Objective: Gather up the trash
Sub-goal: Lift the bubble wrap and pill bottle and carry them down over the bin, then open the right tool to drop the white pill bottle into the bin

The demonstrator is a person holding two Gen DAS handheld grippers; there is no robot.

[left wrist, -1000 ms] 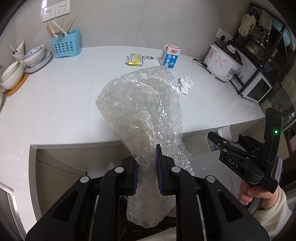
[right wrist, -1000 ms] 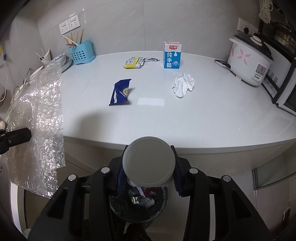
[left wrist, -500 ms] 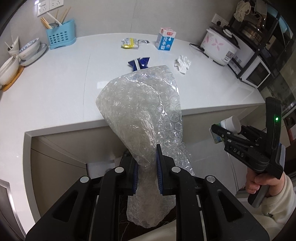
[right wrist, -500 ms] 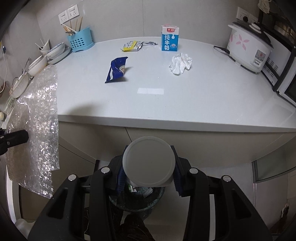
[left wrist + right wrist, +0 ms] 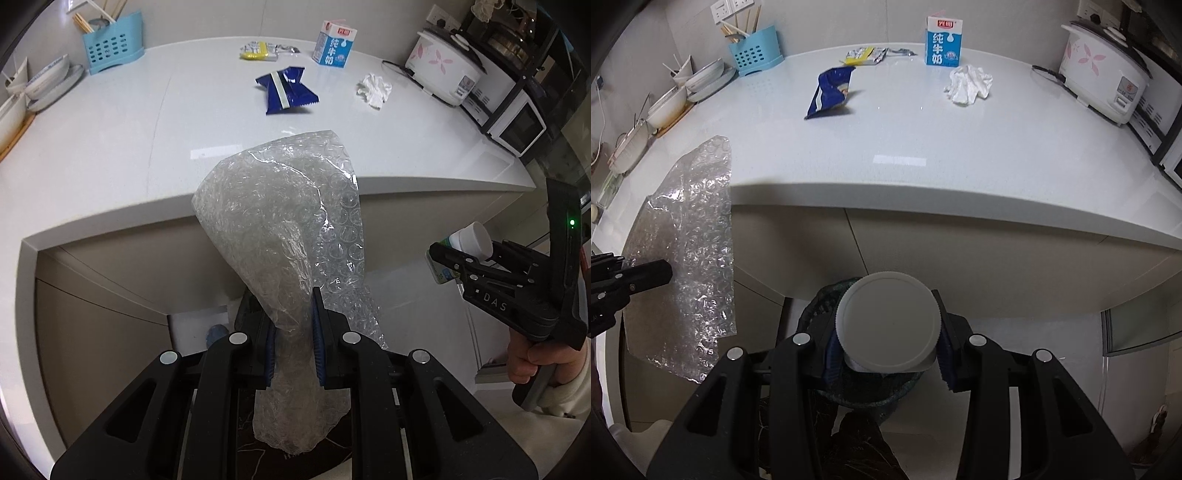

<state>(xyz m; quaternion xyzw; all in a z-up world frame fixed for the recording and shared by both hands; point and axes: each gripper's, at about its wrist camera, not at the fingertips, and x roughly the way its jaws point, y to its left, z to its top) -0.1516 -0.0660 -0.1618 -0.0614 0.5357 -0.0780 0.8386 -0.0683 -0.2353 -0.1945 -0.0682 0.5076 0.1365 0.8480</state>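
At the far left of the white counter [image 5: 923,147], bowls and plates [image 5: 701,79] are stacked along the wall beside a blue utensil caddy [image 5: 755,53] with chopsticks in it. Below the counter edge, the left gripper [image 5: 294,343] is narrowed onto a crumpled sheet of clear bubble wrap [image 5: 291,221]; the blue pads [image 5: 318,343] press both sides of its gathered middle, the upper part fans up in front of the counter edge and the lower end hangs beneath the fingers. In the right wrist view that same sheet hangs at the left, off the counter.

On the counter, further right, lie a yellow and silver wrapper [image 5: 258,50], a blue snack wrapper [image 5: 286,90], an upright blue and white milk carton [image 5: 334,43] and a crumpled white tissue [image 5: 375,90], all apart from one another. A white rice cooker [image 5: 1104,77] with pink flowers stands at the right end, near a microwave [image 5: 517,122] on a rack.

The right gripper [image 5: 886,354] holds a small bottle with a white ribbed cap [image 5: 888,321] between its blue pads, cap toward the camera. Directly under it sits a dark mesh trash bin [image 5: 820,302] on the floor, in front of the counter's cabinet. A hand [image 5: 532,358] in a pale sleeve grips that tool's handle.
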